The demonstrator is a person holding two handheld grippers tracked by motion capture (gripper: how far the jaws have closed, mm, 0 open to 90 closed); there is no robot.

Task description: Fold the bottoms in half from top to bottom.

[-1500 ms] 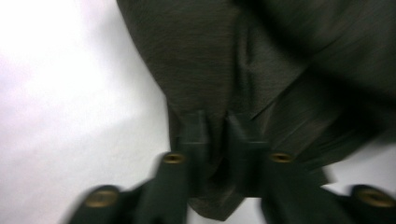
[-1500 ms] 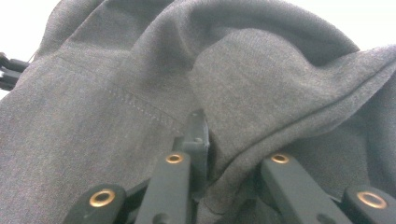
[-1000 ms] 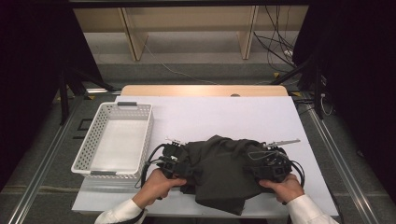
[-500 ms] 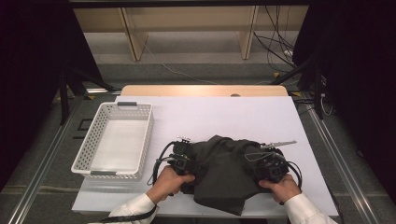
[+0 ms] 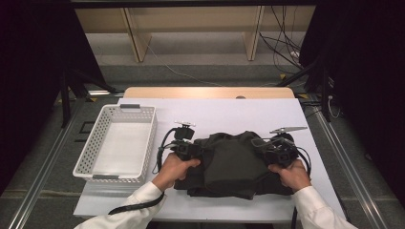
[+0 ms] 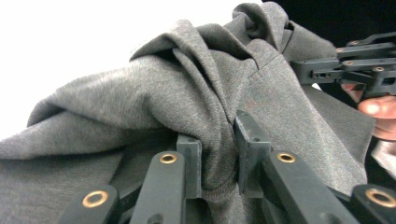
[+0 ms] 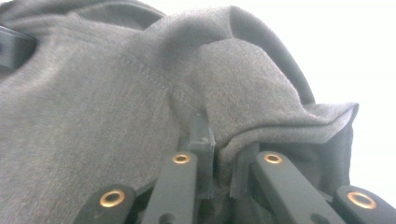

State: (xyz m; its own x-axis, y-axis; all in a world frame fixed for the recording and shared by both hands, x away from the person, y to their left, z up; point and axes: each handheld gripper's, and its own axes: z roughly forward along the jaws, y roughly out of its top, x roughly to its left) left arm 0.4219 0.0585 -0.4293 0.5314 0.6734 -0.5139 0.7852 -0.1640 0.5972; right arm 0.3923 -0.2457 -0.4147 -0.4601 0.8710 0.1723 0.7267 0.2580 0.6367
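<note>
A dark grey sweatshirt (image 5: 234, 162) lies bunched on the white table (image 5: 229, 114), near its front edge. My left gripper (image 5: 193, 151) is at the garment's left side, shut on a thick fold of the grey cloth (image 6: 219, 154). At the garment's right side my right gripper (image 5: 273, 155) is shut on a hemmed edge of the same cloth (image 7: 224, 161). In the left gripper view the right gripper (image 6: 359, 70) and its hand show beyond the sweatshirt (image 6: 187, 93). The sweatshirt (image 7: 116, 93) rises in a hump ahead of my right jaws.
A white perforated basket (image 5: 119, 140) stands empty on the table's left side, close to my left hand. Bare white table stretches behind the garment to a wooden strip (image 5: 205, 92) at the far edge. Dark metal stands and cables flank the table.
Both hands have moved a little away from me with the garment, and the cloth has bunched up between them. The basket has not moved.
</note>
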